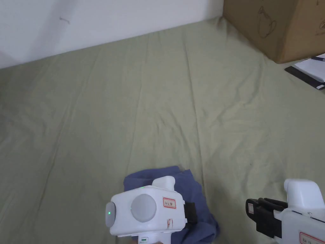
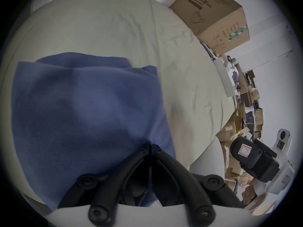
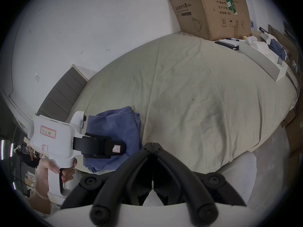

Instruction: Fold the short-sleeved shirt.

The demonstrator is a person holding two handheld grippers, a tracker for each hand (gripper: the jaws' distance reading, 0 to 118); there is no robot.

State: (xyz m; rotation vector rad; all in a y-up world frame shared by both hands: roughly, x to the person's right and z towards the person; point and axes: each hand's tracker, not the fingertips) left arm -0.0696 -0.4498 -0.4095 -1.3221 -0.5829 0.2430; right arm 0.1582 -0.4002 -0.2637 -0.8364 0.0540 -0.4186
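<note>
Nearest the head camera, the left claw (image 1: pixel 190 213) is seen over the blue shirt (image 1: pixel 190 187), its jaws drawn together with cloth bunched at the tips; whether a fold is actually pinched cannot be told. Off to the right, the right claw (image 1: pixel 254 213) is held clenched on nothing, well apart from the shirt. Crumpled at the bed's (image 1: pixel 158 95) near edge, the shirt lies closer to the left claw, so the next pull is judged to fall to it.

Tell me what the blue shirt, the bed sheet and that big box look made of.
Blue shirt: soft matte knit, probably cotton; it slumps in limp folds. Bed sheet: thin matte woven fabric, pale green, with fine creases. Box: brown corrugated cardboard, judging by its dull surface, crisp edges and taped seam.
</note>
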